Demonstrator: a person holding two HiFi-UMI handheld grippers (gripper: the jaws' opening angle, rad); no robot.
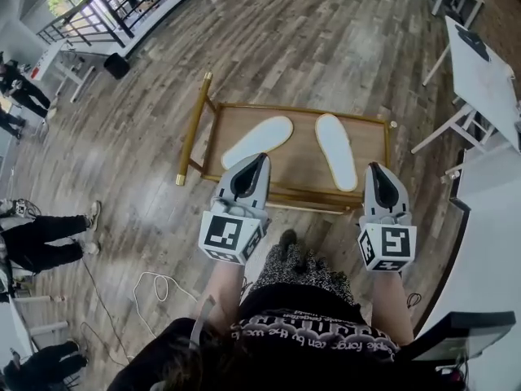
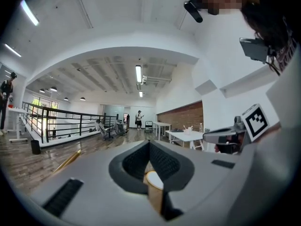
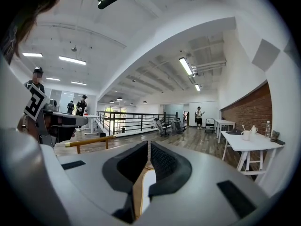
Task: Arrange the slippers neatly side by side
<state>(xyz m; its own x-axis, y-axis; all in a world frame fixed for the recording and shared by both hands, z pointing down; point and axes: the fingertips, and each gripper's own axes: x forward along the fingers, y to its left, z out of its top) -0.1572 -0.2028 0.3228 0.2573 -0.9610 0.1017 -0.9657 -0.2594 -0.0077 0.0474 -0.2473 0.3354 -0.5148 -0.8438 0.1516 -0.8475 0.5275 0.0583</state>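
We read the left gripper [image 2: 149,144] as clenched: its dark ribbed pads [image 2: 165,163] meet at the tips and nothing is gripped between them. The right gripper [image 3: 148,145] is likewise closed tip to tip and carries nothing. Through the hollow behind each pair of jaws we see only a strip of white slipper and the wood beneath it.

In the head view both grippers point forward, away from the person, over the near edge of a low wooden rack [image 1: 301,133]. The left gripper sits above the near left part of that edge and the right gripper above the near right part, well apart from each other.

Two white slippers lie flat on the rack. The left slipper [image 1: 258,141] lies slanted, with its far end turned toward the right. The right slipper [image 1: 336,151] lies nearly straight, with its far end leaning slightly left. Their far ends are near each other and their near ends spread apart, so the pair is not parallel. Neither gripper touches a slipper.

A gold rail [image 1: 194,129] bounds the rack's left side. The rack stands on a plank floor [image 1: 326,39]. A white table [image 1: 480,72] stands to the right, and a cable [image 1: 155,283] lies on the floor at the near left.
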